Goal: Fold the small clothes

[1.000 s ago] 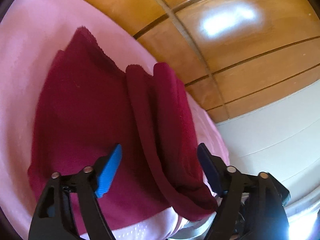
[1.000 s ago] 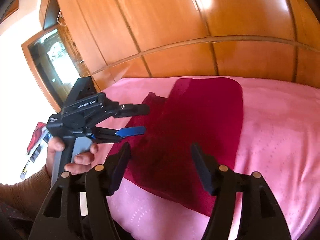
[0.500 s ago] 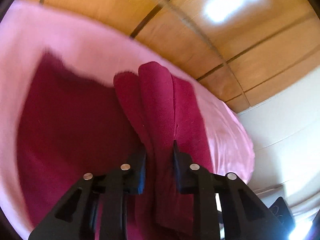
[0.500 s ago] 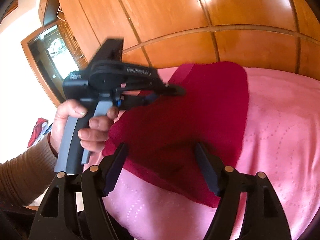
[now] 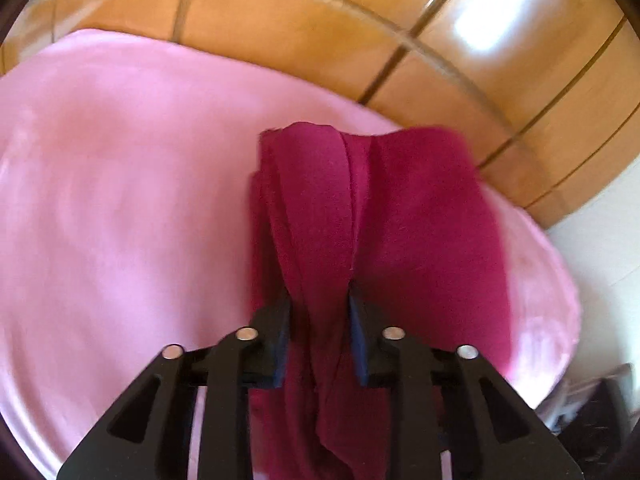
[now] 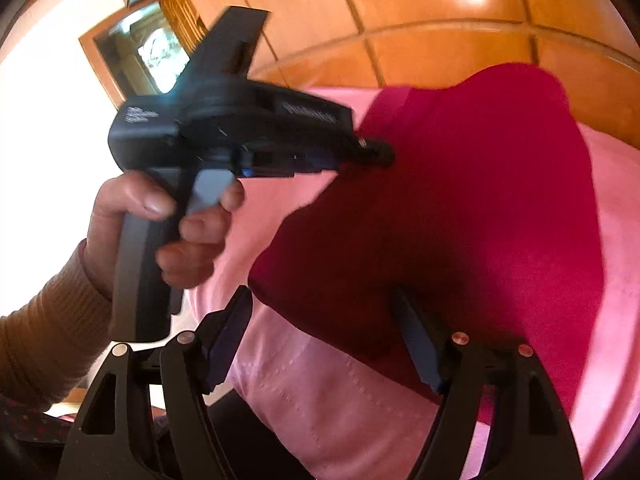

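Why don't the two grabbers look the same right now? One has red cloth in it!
The left gripper has a bunched fold of the dark red cloth between its fingers, lifted off the pink bedspread, and its jaws are opening slightly; the right gripper holds nothing. The left's jaws stand narrow; the right's stand wide, hovering over the cloth's near edge. Both are black with blue pads.

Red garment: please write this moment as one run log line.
left gripper: opening, red garment fold between jaws | right gripper: open, empty | surface: pink cover
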